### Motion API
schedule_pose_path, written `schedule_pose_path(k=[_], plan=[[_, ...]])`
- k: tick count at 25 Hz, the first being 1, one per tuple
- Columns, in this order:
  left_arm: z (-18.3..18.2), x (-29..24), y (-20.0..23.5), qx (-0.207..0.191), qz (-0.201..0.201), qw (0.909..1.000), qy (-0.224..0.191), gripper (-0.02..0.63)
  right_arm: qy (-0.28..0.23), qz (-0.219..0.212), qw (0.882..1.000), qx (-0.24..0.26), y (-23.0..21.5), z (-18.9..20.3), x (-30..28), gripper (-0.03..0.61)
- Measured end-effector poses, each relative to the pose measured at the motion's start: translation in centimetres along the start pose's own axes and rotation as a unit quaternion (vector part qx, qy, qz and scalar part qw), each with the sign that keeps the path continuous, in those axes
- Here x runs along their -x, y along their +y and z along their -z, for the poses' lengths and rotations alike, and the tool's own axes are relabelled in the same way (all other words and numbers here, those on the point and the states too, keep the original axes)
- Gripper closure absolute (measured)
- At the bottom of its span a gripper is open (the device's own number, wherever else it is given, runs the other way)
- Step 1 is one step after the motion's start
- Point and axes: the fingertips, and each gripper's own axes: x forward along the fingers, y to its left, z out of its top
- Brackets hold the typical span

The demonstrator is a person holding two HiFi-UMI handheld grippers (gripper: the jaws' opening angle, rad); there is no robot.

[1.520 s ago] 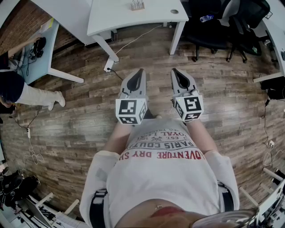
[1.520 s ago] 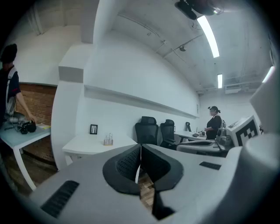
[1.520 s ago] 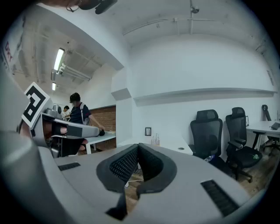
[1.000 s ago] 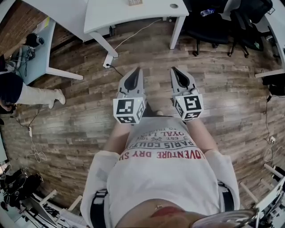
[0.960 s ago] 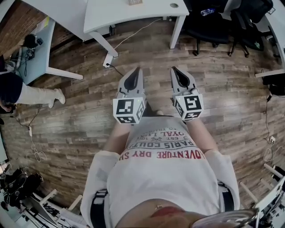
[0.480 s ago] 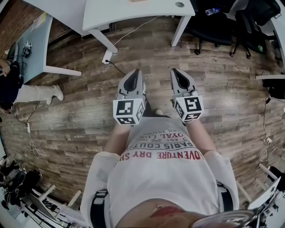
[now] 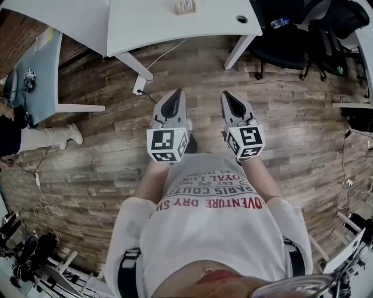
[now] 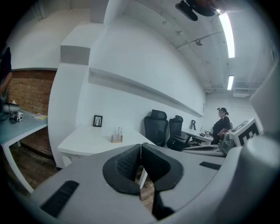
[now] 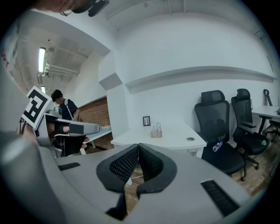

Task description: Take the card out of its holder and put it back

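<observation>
A small wooden card holder (image 7: pixel 184 6) with upright cards stands on a white desk (image 7: pixel 145 23) ahead of me; it also shows in the left gripper view as the holder (image 8: pixel 116 137) and in the right gripper view as the holder (image 9: pixel 156 131). My left gripper (image 7: pixel 176 94) and right gripper (image 7: pixel 226 95) are held side by side over the wooden floor, well short of the desk. Both point at it. The left gripper (image 8: pixel 141 146) is shut with nothing between its pads. The right gripper (image 9: pixel 138 146) is shut and empty too.
A small framed picture (image 8: pixel 97 120) stands behind the holder. Black office chairs (image 7: pixel 282 38) and a water bottle (image 7: pixel 279 23) are to the desk's right. A cable and plug (image 7: pixel 140 87) lie by the desk leg. A person (image 7: pixel 26 131) sits at the far left; another person (image 8: pixel 222 124) stands at the right.
The desk and holder have come further into the head view as I moved toward them with both grippers. The grippers kept their side-by-side pose and stayed shut.
</observation>
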Motion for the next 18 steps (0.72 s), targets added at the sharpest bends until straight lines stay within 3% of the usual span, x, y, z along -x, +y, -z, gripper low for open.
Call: schedule_pose_path(k=[12,18], plan=[[-4.6,-6.6,9.7,0.000,0.020,0.9996,-0.020,0.589,-0.004,0.023,1.000,0.002,0.6,-4.0,-11.8,0.554],[-5.7,-8.2,12.5,-0.002,0.017,0.9996,-0.021,0.589,-0.004,0.013,1.000,-0.004,1.4,-5.3,-15.9,0.554]])
